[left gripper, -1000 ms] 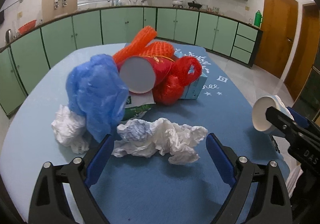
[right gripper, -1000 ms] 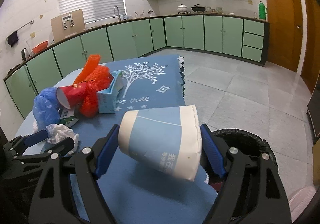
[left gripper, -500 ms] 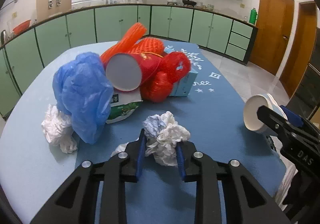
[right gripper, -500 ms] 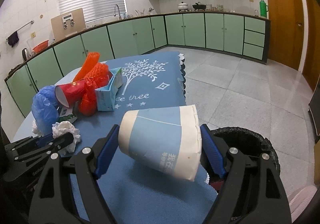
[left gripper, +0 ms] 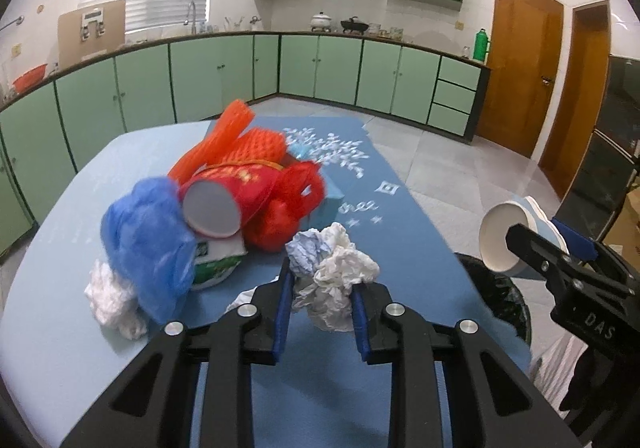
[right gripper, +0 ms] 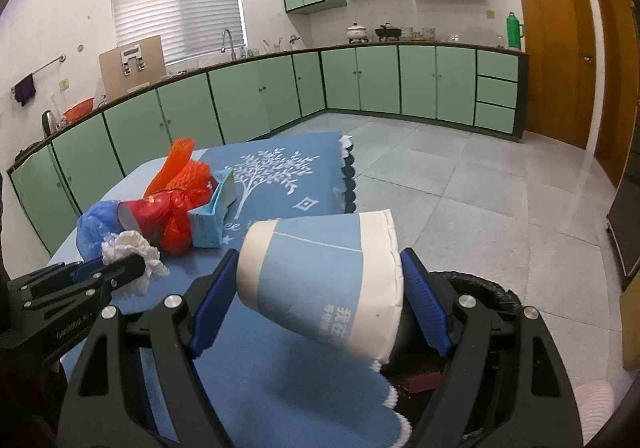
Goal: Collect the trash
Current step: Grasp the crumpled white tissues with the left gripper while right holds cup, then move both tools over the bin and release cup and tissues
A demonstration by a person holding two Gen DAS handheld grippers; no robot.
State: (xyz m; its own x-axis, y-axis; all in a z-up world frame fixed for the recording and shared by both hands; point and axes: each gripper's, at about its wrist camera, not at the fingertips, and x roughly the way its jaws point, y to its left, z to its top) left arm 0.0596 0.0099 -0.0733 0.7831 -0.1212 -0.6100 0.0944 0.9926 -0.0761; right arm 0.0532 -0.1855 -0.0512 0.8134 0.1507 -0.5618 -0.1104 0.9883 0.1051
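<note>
My left gripper [left gripper: 320,300] is shut on a crumpled white tissue wad [left gripper: 332,280] and holds it above the blue table [left gripper: 52,328]; the tissue wad also shows in the right wrist view [right gripper: 130,250]. My right gripper [right gripper: 320,290] is shut on a blue and white paper cup [right gripper: 320,280], held on its side over the table's right edge. The cup also shows in the left wrist view [left gripper: 508,240]. A black-lined trash bin [right gripper: 480,288] sits just beyond and below the cup, partly hidden.
A trash pile lies on the table: a blue plastic bag [left gripper: 148,244], a red cup [left gripper: 224,204], orange and red netting [left gripper: 240,140], a blue carton [right gripper: 212,216], a green-printed packet [left gripper: 216,268] and another white tissue [left gripper: 112,304]. Green cabinets line the walls.
My left gripper closed on the tissue wad and lifted it off the table, moving right. My right gripper kept hold of the paper cup and stayed near the bin.
</note>
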